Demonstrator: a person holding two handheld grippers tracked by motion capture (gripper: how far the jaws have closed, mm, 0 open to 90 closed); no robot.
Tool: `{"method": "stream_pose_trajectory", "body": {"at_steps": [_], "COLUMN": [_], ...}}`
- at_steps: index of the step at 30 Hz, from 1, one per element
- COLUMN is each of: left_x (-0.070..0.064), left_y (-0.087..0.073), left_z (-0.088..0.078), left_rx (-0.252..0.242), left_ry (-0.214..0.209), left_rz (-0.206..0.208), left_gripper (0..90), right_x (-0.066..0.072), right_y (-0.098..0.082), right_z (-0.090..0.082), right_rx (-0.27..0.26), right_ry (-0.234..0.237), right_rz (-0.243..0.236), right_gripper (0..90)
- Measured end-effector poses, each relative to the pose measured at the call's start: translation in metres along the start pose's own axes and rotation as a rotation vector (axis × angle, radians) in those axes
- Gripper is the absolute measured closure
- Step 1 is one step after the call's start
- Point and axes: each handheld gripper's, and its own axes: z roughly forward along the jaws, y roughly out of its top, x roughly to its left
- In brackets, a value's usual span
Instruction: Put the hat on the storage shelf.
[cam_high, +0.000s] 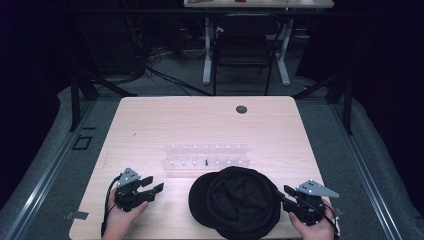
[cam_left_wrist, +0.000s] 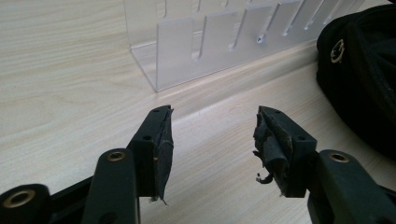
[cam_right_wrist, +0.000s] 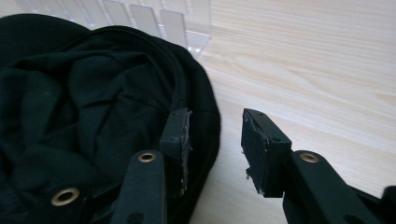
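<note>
A black cap (cam_high: 235, 202) lies upside down near the table's front edge, its hollow facing up. Behind it stands a clear acrylic slotted rack (cam_high: 206, 156). My left gripper (cam_high: 152, 184) rests left of the cap, held by a hand, pointing toward the rack. In the left gripper view it (cam_left_wrist: 212, 112) is open over bare wood, with the rack (cam_left_wrist: 187, 51) ahead and the cap (cam_left_wrist: 364, 74) at the right. My right gripper (cam_high: 284, 195) is at the cap's right side. It (cam_right_wrist: 217, 114) is open, one jaw over the cap's rim (cam_right_wrist: 84, 93), the other over the table.
The light wooden table (cam_high: 150, 125) has a dark round grommet (cam_high: 241, 109) near its far edge. A small dark peg (cam_high: 206, 161) stands in the rack's front row. A black chair (cam_high: 242, 50) and desk legs stand beyond the table.
</note>
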Motion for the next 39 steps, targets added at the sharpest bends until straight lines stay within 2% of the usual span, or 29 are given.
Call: {"method": "stream_pose_trajectory", "body": {"at_steps": [4, 8, 12, 14, 15, 16, 17, 20, 26, 31, 34, 39], "left_x": [-0.001, -0.002, -0.003, -0.003, -0.003, -0.003, -0.002, -0.001, -0.001, -0.003, -0.003, -0.002], "left_y": [0.0, 0.0, 0.001, 0.001, 0.001, 0.002, 0.002, 0.002, 0.002, 0.002, 0.002, 0.003], "left_z": [0.001, 0.002, 0.001, 0.001, 0.001, 0.0, -0.001, -0.001, -0.001, -0.001, -0.002, -0.002], "left_rx": [-0.006, -0.018, -0.024, -0.034, -0.034, -0.038, -0.037, -0.046, -0.034, -0.028, -0.029, -0.026], "left_ry": [0.005, 0.034, 0.039, 0.031, 0.031, 0.035, 0.035, 0.032, 0.033, 0.024, 0.022, 0.016], "left_rz": [-0.001, -0.002, -0.001, -0.009, -0.009, -0.014, -0.018, -0.035, -0.019, -0.028, -0.028, -0.029], "left_gripper": [48.3, 46.2, 44.4, 43.1, 42.6, 42.5, 42.2, 41.3, 41.6, 43.1, 43.7, 44.5], "right_x": [-0.002, -0.003, -0.004, -0.004, -0.004, -0.004, -0.004, -0.004, -0.003, -0.003, -0.007, -0.012], "right_y": [-0.001, -0.001, -0.001, 0.001, 0.001, 0.004, 0.005, 0.009, 0.014, 0.02, 0.025, 0.03], "right_z": [-0.001, -0.001, -0.001, -0.003, -0.003, -0.004, -0.005, -0.006, -0.007, -0.009, -0.013, -0.014], "right_rx": [-0.008, -0.023, -0.062, -0.081, -0.081, -0.085, -0.083, -0.056, 0.008, 0.053, 0.071, 0.081], "right_ry": [-0.009, -0.012, -0.018, -0.005, -0.005, 0.008, 0.007, -0.02, 0.021, 0.023, 0.066, 0.1], "right_rz": [0.028, 0.059, 0.047, 0.061, 0.061, 0.09, 0.089, 0.068, 0.118, 0.111, 0.154, 0.189], "right_gripper": [59.0, 55.2, 50.4, 45.0, 45.0, 42.5, 42.8, 46.5, 61.9, 63.2, 64.0, 59.5]}}
